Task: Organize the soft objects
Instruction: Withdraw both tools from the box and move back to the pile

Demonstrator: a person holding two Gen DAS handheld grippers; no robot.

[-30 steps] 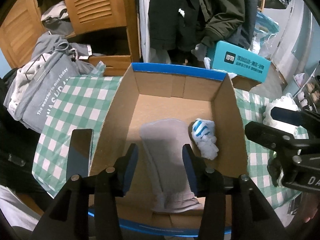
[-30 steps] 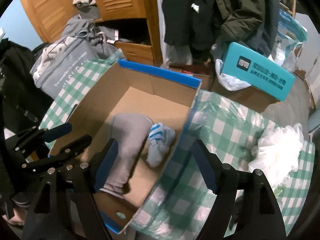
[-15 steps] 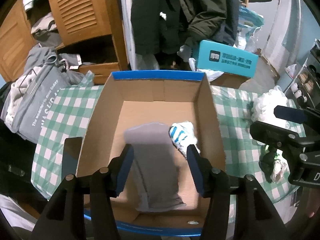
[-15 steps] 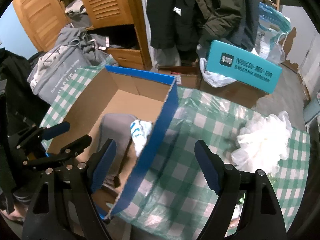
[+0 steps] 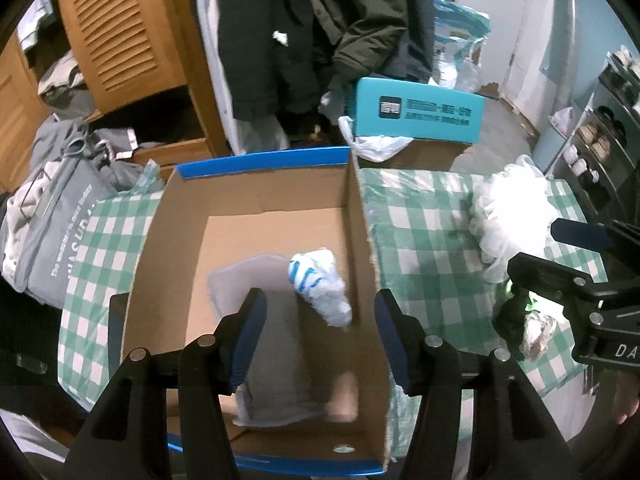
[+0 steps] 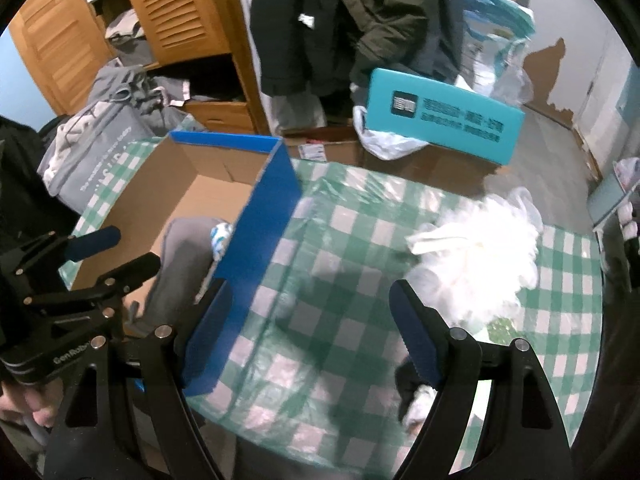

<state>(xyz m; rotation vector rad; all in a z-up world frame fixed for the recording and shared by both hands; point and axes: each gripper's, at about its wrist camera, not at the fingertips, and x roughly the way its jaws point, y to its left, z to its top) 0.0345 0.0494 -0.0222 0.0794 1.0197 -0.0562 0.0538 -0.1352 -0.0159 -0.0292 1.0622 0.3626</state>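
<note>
A cardboard box (image 5: 260, 160) with a blue rim stands on the green checked tablecloth (image 5: 420, 240). Inside it lie a flat grey cloth (image 5: 276, 360) and a blue-and-white striped sock (image 5: 316, 284). My left gripper (image 5: 318, 320) hovers open above them, its right finger near the box's right wall, gripping nothing. My right gripper (image 6: 310, 308) is open and empty over the tablecloth, just right of the box's blue wall (image 6: 264, 208). A white mesh pouf (image 6: 480, 252) lies ahead of it to the right. A small dark and white item (image 6: 416, 396) sits by its right finger.
Behind the table are a teal box (image 5: 416, 112), hanging dark coats (image 5: 320, 20) and a slatted wooden cabinet (image 5: 120, 28). A grey bag (image 5: 52, 240) with clothes lies at the table's left. The table's near edge (image 6: 320, 456) is close below the right gripper.
Both grippers have shifted right. The left jaws stand wider than a second ago. The right gripper has left the box's edge and now hangs over the tablecloth, nearer the white pouf.
</note>
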